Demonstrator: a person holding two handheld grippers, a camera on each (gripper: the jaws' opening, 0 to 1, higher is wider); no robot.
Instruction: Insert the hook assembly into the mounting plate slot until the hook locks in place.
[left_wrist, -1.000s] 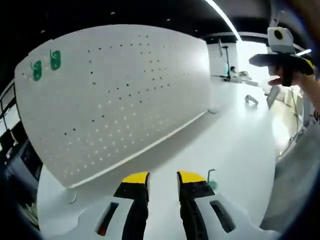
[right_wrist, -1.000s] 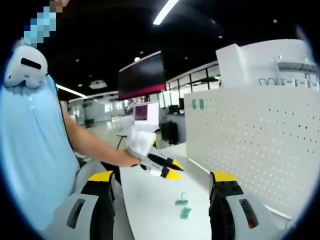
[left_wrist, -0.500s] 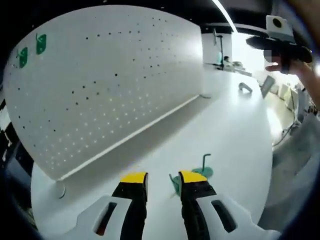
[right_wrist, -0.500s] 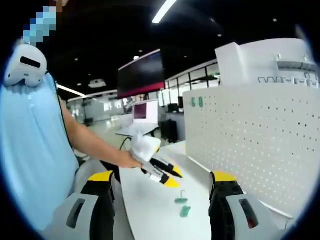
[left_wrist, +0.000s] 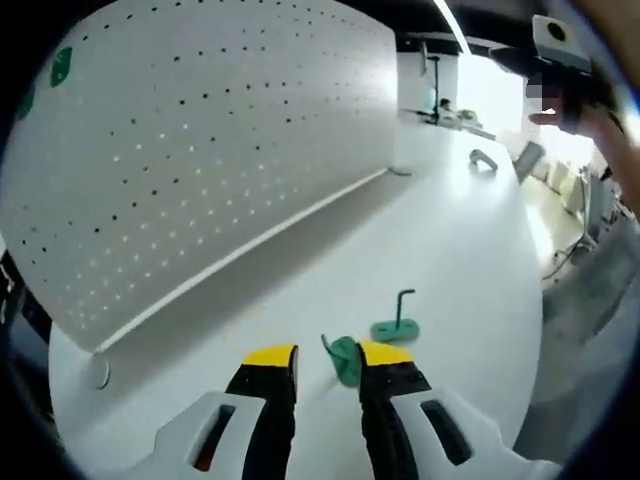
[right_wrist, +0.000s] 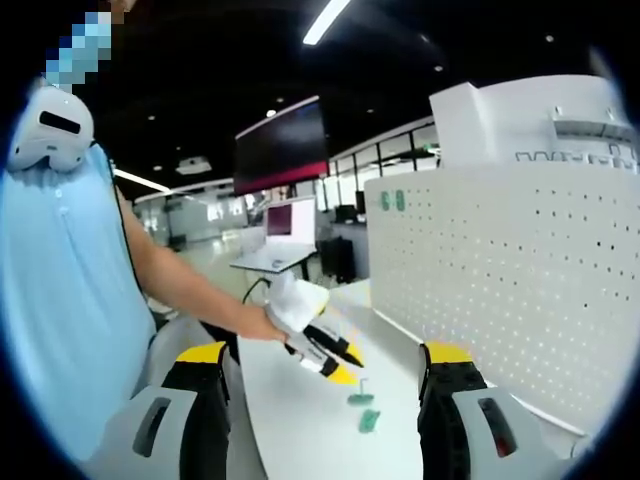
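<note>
We see left tongs (left_wrist: 326, 357) low over table (left_wrist: 470, 260), jaws apart — green plate (left_wrist: 344, 360) between tips, hook (left_wrist: 398, 322) just beyond. Right tongs (right_wrist: 325, 362) raised, wide apart, empty — pegboard (right_wrist: 500, 270) alongside.

Green hook assembly (left_wrist: 397, 322) beside plate (left_wrist: 345, 359), tabletop.
</note>
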